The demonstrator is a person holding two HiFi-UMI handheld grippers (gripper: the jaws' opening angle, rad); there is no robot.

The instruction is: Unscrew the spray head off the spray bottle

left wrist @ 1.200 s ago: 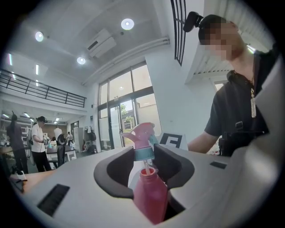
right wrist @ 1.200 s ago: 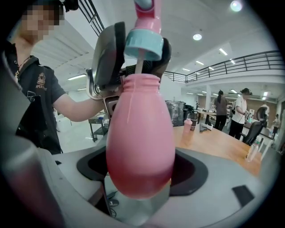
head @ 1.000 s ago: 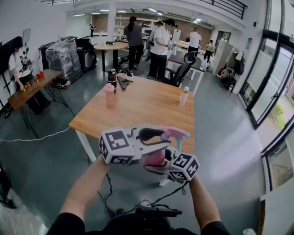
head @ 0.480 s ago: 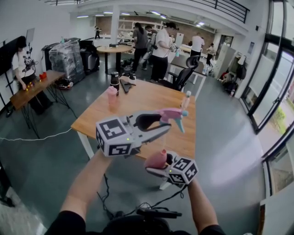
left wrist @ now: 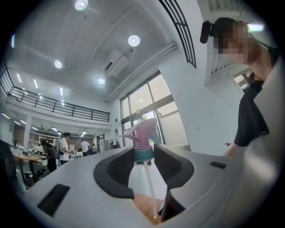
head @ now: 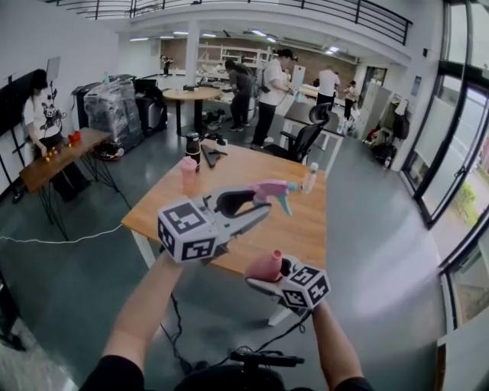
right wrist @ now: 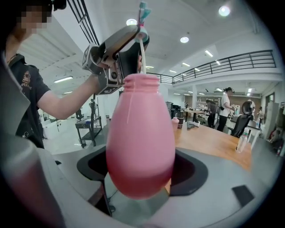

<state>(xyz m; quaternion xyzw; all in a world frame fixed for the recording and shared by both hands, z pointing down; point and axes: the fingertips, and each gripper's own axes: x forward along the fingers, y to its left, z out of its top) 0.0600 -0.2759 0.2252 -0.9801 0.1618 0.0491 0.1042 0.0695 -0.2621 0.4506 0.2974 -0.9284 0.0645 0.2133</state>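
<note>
Light wooden surface point(head: 306, 225) on white legs, standing on a grey floor point(head: 84, 260) in a large open room.
Near the surface's far left corner stands a pink bottle point(head: 188, 174). Behind it is a dark cylindrical flask point(head: 192, 145), and just beside that lies a flat black object point(head: 210, 156), too small to identify. At the far right edge stands a small clear bottle point(head: 308, 177) with a white cap.

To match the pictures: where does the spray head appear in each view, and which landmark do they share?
Head view: spray head at centre, over the wooden table.
Left gripper view: centre, clamped between the jaws; table below.
Right gripper view: top centre, above the pink bottle; table at right.
Shared landmark: the wooden table.
</note>
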